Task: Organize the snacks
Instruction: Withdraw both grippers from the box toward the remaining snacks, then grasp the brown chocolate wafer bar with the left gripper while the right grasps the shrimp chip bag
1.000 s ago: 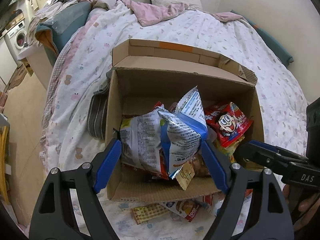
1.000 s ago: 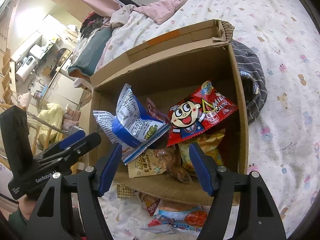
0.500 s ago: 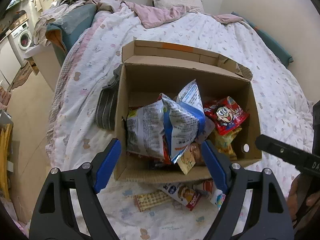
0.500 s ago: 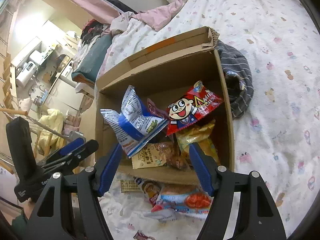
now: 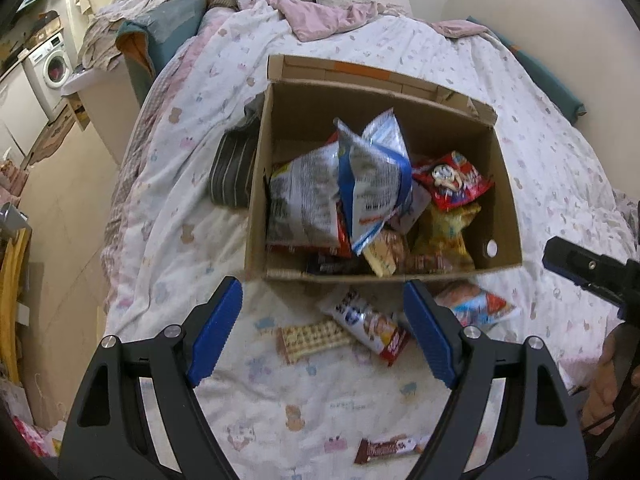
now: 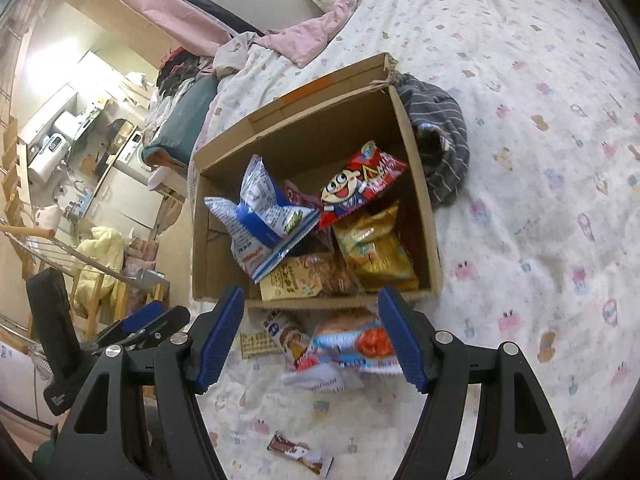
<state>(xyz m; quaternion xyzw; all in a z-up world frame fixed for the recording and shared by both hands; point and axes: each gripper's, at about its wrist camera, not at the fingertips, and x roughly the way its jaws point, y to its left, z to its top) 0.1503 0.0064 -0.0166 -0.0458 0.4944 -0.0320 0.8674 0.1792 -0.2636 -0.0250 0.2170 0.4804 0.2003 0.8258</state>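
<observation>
Both grippers drew back from box (image 5: 256, 208) | left gripper (image 5: 322, 332) spread, empty | right gripper (image 6: 310, 338) spread, empty | wafer (image 5: 310, 338), bar (image 5: 390, 448) on bed (image 5: 540, 152)

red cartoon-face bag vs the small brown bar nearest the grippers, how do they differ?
The red cartoon-face bag sits inside the cardboard box, propped on other packets; the brown bar lies flat on the bedspread, outside the box. The bag is broad and puffy, the bar slim and narrow. The bag looks far bigger. Both are sealed snacks, and neither is gripped.
</observation>
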